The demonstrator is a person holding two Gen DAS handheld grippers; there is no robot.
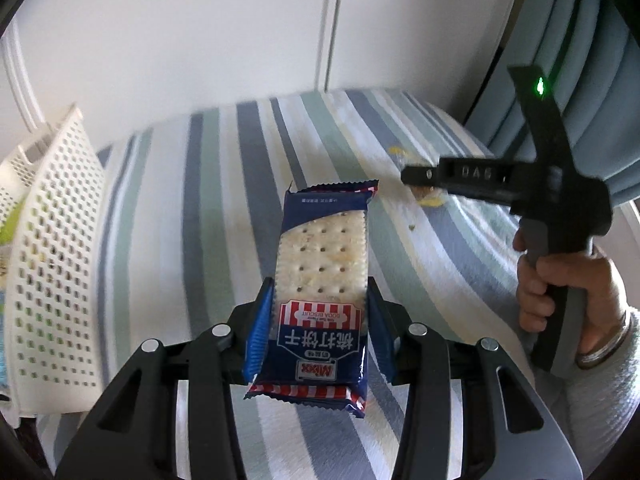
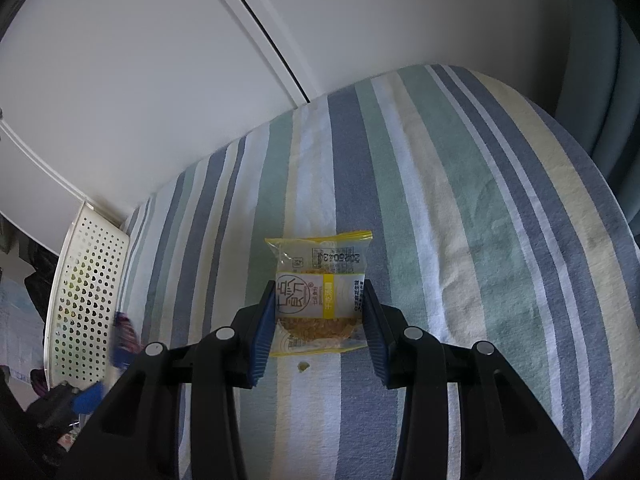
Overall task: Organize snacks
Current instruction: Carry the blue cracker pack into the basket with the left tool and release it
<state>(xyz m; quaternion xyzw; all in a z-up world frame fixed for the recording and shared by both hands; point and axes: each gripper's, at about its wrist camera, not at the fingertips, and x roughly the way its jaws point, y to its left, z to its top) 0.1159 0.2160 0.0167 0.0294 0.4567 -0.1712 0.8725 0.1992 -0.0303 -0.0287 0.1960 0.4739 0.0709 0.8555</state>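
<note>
Holding a blue soda biscuit packet (image 1: 320, 304) upright, your left claw (image 1: 320, 320) has its blue pads pressed against the packet's two long sides, so it is clamped on it. The packet stands lifted clear of the striped cloth (image 1: 200, 216), its clear window showing a pale cracker with rows of holes, and its printed label reads upside down from this camera. Off to your left a white perforated basket (image 1: 56, 256) stands on the same cloth, with something green visible inside it.

Your right claw (image 2: 320, 312) sits around a yellow-edged clear snack packet (image 2: 320, 292) holding a round golden cake. The pads flank its left and right edges and appear to touch the wrapper, but you cannot tell from this view whether they are truly gripping or only bracketing it. The packet looks to lie on or just above the striped cloth, well right of the basket (image 2: 88, 300). A small crumb (image 2: 303, 367) lies on the cloth just below the packet's near edge.

In the left wrist view, your right hand (image 1: 560, 288) grips the black handle of the other tool, which shows a green light; a ring of metal sits at the wrist above a pale sleeve. White cupboard doors (image 2: 160, 60) stand behind the cloth.
</note>
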